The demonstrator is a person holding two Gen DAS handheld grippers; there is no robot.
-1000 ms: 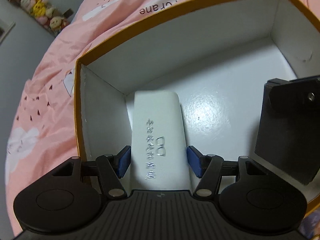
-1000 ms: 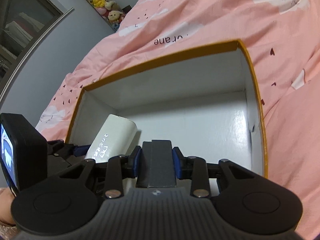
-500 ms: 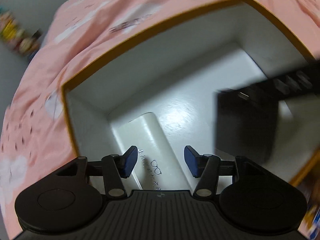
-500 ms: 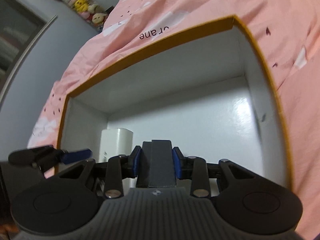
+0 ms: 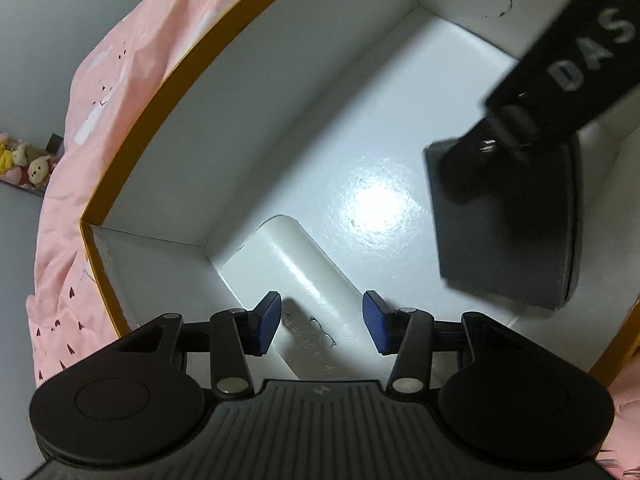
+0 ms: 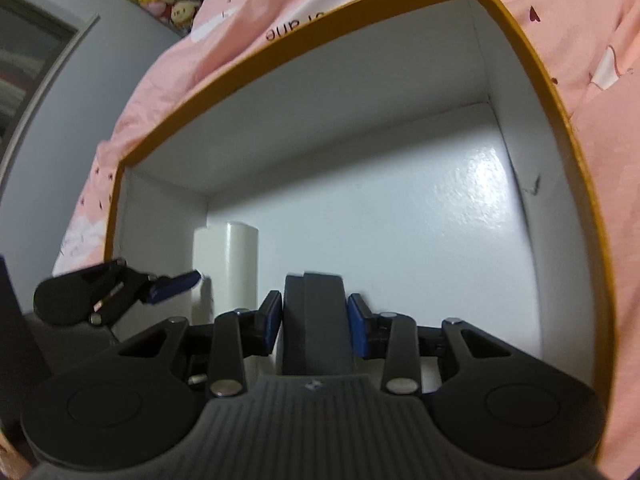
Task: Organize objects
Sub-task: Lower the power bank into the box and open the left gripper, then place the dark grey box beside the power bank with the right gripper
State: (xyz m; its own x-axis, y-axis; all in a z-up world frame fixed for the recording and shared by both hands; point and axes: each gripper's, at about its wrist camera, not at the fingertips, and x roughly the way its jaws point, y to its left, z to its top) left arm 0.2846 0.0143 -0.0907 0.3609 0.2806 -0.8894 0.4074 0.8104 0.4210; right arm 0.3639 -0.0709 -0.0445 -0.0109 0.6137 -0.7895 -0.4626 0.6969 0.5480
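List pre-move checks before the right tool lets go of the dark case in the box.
1. White case lies flat on the floor in a corner of the box: ok.
2. Left tool is clear of the white case: ok. Its jaws are closing with nothing gripped, and the pads are not on the case.
3. Dark case sits between the right tool pads: ok. Its jaws are opening.
4. Dark case rests on the box floor: cannot tell, its lower end is hidden.
5. There is bare floor beside the white case: ok.
6. The two tools are apart: ok.
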